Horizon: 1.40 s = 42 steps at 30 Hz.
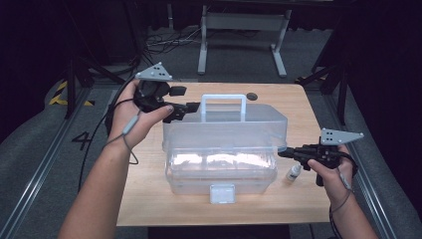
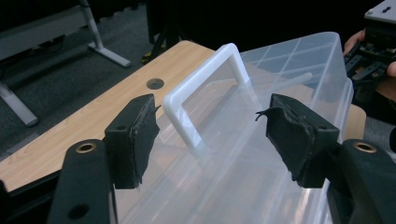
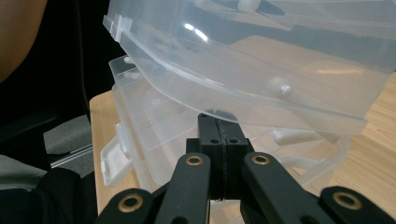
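Note:
A clear plastic box (image 1: 219,177) stands on the wooden table (image 1: 144,199) with its lid (image 1: 224,124) raised and tilted back. A white handle (image 1: 224,98) stands up on the lid. My left gripper (image 1: 186,99) hovers open just left of the handle. In the left gripper view the handle (image 2: 224,58) lies just beyond the wide-apart pads (image 2: 135,135), which touch nothing. My right gripper (image 1: 282,151) is shut at the box's right side. Its closed tips (image 3: 218,135) sit just under the lid's edge (image 3: 261,93), above the box body (image 3: 149,135).
A small clear bottle (image 1: 293,173) stands on the table right of the box, by my right hand. The box's white latch (image 1: 222,193) hangs at the front. A cable hole (image 1: 252,96) sits in the table behind the handle. Table legs and cables lie beyond.

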Each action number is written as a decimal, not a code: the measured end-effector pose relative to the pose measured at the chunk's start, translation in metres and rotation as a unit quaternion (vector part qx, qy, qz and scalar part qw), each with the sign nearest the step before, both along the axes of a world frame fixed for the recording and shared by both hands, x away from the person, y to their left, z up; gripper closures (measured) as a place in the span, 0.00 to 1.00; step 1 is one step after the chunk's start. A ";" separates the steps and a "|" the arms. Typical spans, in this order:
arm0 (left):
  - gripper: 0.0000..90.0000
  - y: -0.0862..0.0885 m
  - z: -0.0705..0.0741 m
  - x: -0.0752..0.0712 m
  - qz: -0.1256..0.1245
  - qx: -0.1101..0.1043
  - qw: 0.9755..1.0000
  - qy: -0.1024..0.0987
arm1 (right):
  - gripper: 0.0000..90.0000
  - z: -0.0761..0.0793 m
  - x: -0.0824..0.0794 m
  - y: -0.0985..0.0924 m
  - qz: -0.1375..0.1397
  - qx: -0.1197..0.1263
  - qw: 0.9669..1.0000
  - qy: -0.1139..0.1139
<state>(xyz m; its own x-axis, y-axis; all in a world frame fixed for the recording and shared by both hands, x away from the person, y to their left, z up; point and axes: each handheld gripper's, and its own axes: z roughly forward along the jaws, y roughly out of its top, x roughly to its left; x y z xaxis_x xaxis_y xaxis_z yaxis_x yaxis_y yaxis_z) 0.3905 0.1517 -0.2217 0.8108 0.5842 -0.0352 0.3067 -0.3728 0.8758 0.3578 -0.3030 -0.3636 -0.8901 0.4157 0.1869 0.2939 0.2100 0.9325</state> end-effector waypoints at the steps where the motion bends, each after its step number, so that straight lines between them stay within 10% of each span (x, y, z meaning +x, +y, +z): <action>1: 0.39 0.007 -0.001 -0.006 -0.001 -0.006 1.000 -0.006 | 1.00 0.000 0.000 0.000 0.001 0.001 1.000 0.001; 22: 0.39 0.059 -0.039 -0.065 0.013 -0.032 0.998 -0.047 | 1.00 -0.001 0.002 0.001 0.003 0.001 1.000 0.008; 42: 0.39 0.080 -0.088 -0.082 0.036 -0.027 0.999 -0.022 | 1.00 0.001 0.004 0.002 -0.008 0.009 1.000 0.000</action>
